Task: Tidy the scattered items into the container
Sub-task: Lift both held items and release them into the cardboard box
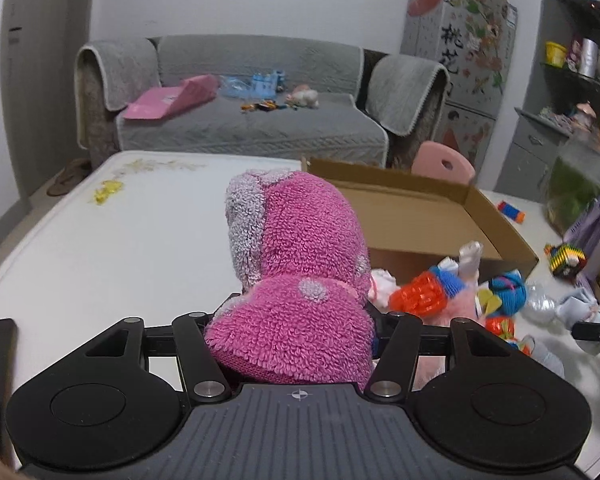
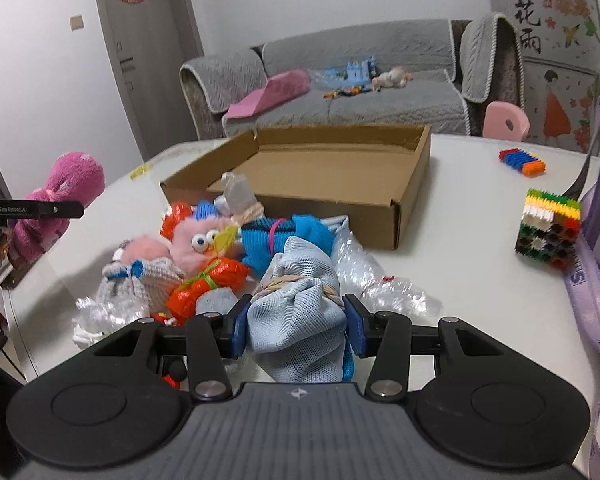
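White table [image 2: 480, 240] (grey sofa [image 2: 380, 80] behind).

Our two grippers are alike. The left gripper [image 1: 296, 320] and right gripper [image 2: 296, 320] each have a grey ribbed centre plate with a small crosshair mark, black rounded housings bearing round discs, and black link arms pinned with silver screws. The right one's pads [image 2: 356, 330] are blue. White lettering marks the left gripper's finger [image 2: 40, 209].

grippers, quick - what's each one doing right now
left gripper: shut on the pink fuzzy sock
right gripper: shut on the light blue mesh bundle
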`<state>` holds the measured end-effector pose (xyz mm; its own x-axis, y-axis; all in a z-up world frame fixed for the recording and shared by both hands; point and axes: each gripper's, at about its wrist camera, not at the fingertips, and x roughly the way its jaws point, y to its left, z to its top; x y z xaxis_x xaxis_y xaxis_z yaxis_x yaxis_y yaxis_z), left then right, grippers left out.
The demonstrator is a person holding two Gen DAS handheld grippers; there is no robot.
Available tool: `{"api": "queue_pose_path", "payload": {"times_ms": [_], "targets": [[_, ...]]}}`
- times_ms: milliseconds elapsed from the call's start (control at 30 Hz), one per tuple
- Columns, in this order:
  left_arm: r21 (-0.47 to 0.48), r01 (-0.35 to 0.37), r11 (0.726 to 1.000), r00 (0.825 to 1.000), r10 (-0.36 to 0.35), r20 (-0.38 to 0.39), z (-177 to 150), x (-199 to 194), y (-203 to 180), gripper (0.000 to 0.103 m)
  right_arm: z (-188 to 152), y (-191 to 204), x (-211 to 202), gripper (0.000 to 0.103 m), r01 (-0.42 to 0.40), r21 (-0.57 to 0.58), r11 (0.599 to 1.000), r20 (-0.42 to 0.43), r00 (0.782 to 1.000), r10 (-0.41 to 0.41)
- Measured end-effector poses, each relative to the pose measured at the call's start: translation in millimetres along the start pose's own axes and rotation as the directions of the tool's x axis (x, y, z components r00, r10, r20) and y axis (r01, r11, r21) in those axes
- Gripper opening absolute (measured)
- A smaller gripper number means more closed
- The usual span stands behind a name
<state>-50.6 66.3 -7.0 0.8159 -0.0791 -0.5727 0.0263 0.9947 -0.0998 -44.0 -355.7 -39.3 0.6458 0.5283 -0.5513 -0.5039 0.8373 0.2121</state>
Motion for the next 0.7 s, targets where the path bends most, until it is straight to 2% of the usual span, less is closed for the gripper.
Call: {"api": "queue_pose_path", "payload": {"times_ms": [167,333,533,700], "targets": [[0.014,-0.047,0.999,0.998,0.047,0.035,10.0,-22.3,-9.7,0.063,6.6,2.5,-20.9,0.043,-0.005,0.022,1.0,0.094,0.996,0.003],[0.046,-0.076,0.996,0.994,0.072,0.084,37.4,-43.5,-23.6,0.063,23.0,6.4,-42.3,0.044,0.001,0.044,0.999,0.198,0.98,-0.01],[0.102,-0.094,0.99,0.988,0.08,0.133,67.6,-60.2,-43.9,0.064,53.7,17.2,-56.3,0.044,0.047,0.016,0.999,0.272,0.961,-0.049],[0.13,-0.09,0.987,0.987,0.071,0.141,91.4,-50.5,-61.9,0.064,89.5,23.6,-57.5,0.044,0.054,-0.026,0.998,0.324,0.945,-0.043]]}}
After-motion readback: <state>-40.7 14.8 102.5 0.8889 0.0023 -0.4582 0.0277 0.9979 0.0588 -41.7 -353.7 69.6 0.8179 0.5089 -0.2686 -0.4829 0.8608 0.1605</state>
